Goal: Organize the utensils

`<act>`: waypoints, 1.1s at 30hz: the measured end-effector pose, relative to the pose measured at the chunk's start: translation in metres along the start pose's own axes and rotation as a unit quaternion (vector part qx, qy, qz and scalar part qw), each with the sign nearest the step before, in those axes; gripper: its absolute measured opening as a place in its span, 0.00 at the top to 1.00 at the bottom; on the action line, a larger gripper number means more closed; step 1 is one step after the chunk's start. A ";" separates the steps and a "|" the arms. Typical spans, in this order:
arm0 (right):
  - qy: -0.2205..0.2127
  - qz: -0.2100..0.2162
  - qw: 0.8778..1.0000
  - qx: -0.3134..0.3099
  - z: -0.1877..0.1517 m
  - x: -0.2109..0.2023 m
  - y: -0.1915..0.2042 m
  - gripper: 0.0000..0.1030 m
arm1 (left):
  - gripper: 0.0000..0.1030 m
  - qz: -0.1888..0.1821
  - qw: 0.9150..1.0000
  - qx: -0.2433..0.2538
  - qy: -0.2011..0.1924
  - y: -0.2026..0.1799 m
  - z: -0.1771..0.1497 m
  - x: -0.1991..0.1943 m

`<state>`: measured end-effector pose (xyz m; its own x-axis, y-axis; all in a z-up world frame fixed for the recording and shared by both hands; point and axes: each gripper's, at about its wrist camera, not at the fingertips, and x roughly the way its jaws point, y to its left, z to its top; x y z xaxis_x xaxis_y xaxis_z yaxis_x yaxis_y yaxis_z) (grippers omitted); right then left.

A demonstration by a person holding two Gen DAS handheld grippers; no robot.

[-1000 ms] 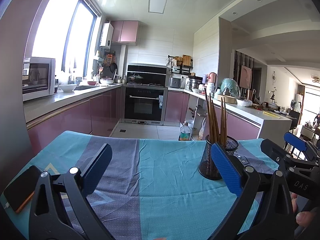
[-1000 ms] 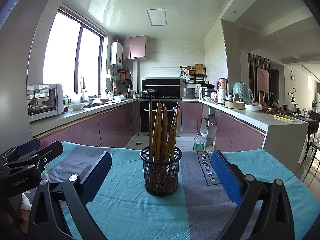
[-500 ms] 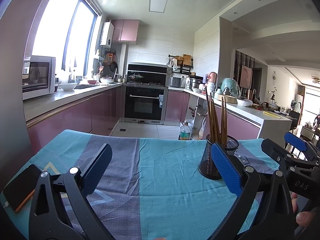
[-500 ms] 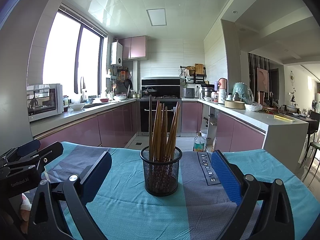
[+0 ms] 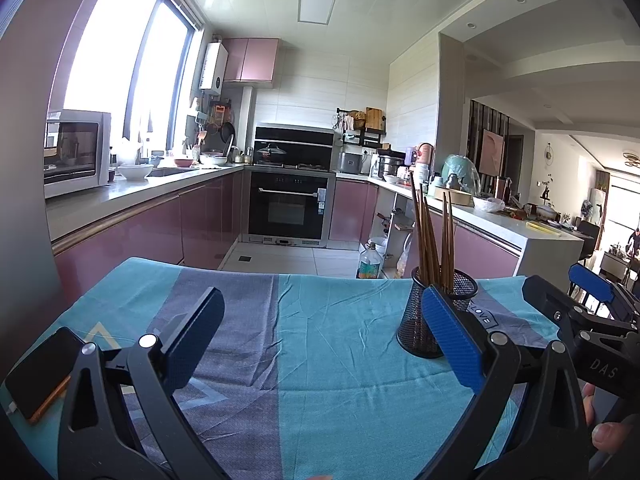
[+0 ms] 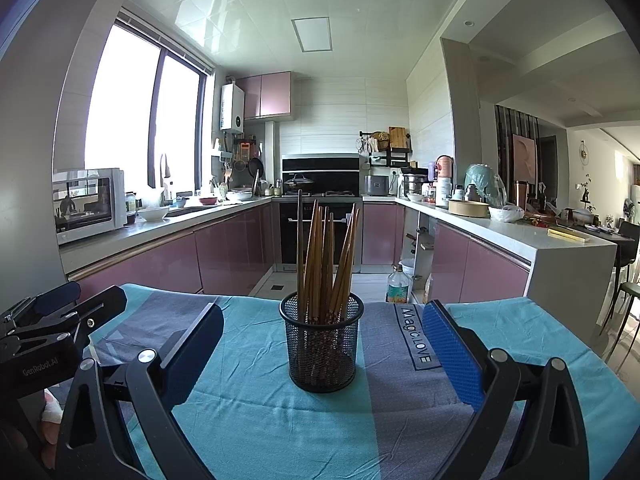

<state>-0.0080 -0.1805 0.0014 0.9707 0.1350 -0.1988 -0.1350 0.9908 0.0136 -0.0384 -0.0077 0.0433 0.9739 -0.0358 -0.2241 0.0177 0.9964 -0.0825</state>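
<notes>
Black mesh cup (image 6: 322, 347) is standing upright on the teal-and-grey tablecloth (image 6: 256, 420), holding a bundle of brown chopsticks (image 6: 326, 258) that are fanning out above its rim. Right gripper (image 6: 320, 354) is hovering with jaws spread wide, nothing between them — the cup is sitting centred in the gap, beyond the blue pads (image 6: 451, 354). Left gripper (image 5: 320, 338) is likewise released and empty, hanging over bare cloth; from its view the cup (image 5: 434, 312) is sitting off to the right, partly hidden behind the right pad. A phone (image 5: 38, 372) is lying at the cloth's left edge. Compared with a second ago almost nothing is changing: the right view is matching exactly, while the left view is drifting slightly so the cup is sliding a touch rightward.
</notes>
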 end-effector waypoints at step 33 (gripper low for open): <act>0.002 0.001 1.000 0.001 0.001 0.003 0.000 0.06 | 0.05 0.000 1.000 -0.001 0.002 -0.002 -0.002 0.000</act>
<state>-0.0050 -0.1796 0.0022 0.9696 0.1364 -0.2031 -0.1358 0.9906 0.0167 -0.0389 -0.0099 0.0420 0.9729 -0.0353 -0.2287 0.0163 0.9963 -0.0845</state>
